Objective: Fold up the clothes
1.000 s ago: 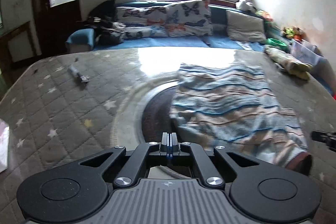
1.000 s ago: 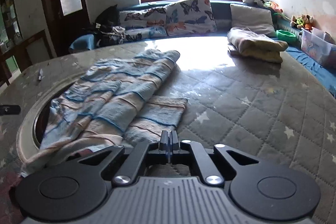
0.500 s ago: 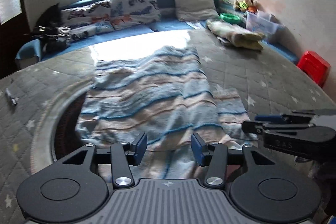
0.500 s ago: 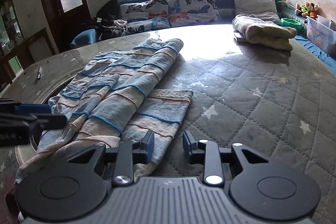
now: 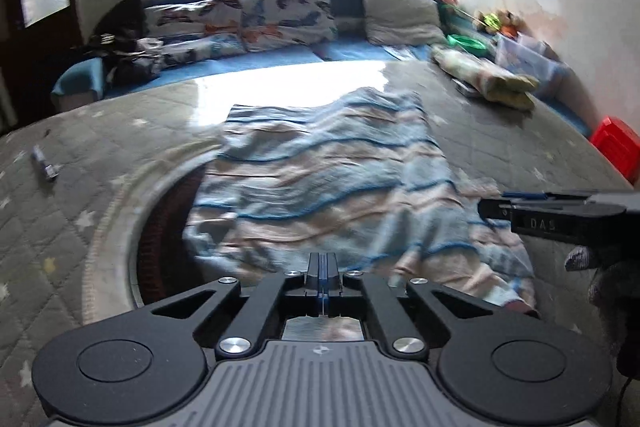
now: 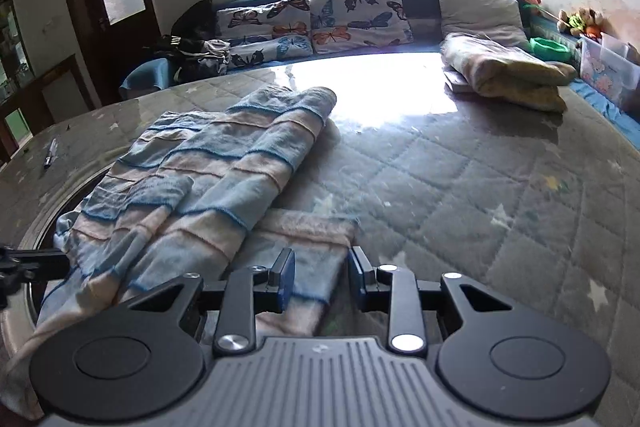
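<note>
A blue-and-pink striped garment (image 5: 320, 179) lies spread on the grey quilted surface (image 5: 60, 235), partly folded over itself (image 6: 224, 167). My left gripper (image 5: 322, 267) is shut, its tips at the garment's near hem; I cannot tell whether fabric is pinched between the pads. My right gripper (image 6: 320, 279) stands open just above the garment's lower right corner (image 6: 308, 239), with nothing between its fingers. In the left wrist view the right gripper (image 5: 520, 209) shows side-on at the garment's right edge, held by a gloved hand (image 5: 608, 287). The left gripper's tip (image 6: 24, 267) pokes in at the left edge.
A folded beige blanket (image 6: 504, 71) lies at the back right. A pen (image 6: 50, 155) rests at the left. A dark round recess (image 5: 160, 227) sits under the garment's left side. Butterfly cushions (image 6: 356, 11) line the sofa behind; a red stool (image 5: 616, 147) stands to the right.
Both grippers were shut a second ago and open half a second ago. Now the left has shut again at the near hem; the right stays open and sits closer to the corner.
</note>
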Motion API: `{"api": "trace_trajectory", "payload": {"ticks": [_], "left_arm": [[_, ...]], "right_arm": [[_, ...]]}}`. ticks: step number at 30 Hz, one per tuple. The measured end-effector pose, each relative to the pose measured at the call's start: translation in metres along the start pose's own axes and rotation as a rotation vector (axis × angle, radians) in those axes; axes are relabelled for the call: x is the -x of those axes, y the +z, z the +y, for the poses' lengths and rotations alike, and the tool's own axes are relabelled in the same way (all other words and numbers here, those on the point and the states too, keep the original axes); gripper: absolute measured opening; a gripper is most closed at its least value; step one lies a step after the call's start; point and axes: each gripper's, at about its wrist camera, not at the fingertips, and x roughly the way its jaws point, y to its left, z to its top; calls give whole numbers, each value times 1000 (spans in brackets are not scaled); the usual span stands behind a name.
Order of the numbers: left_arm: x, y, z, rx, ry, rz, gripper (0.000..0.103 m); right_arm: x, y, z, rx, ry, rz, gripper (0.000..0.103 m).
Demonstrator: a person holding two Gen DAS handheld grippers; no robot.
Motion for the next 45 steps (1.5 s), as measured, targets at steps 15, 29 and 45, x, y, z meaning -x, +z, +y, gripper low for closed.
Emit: {"api": "trace_trajectory", "payload": {"ticks": [15, 29, 45], "left_arm": [[-8, -6, -37, -130, -97, 32, 31], [32, -8, 30, 47, 39, -72, 4], [118, -64, 120, 281, 154, -96, 4]], "right_arm": [[16, 2, 10, 68, -23, -73, 2], [62, 1, 10, 131, -72, -174, 2], [160, -7, -14, 122, -193, -336, 2]]}}
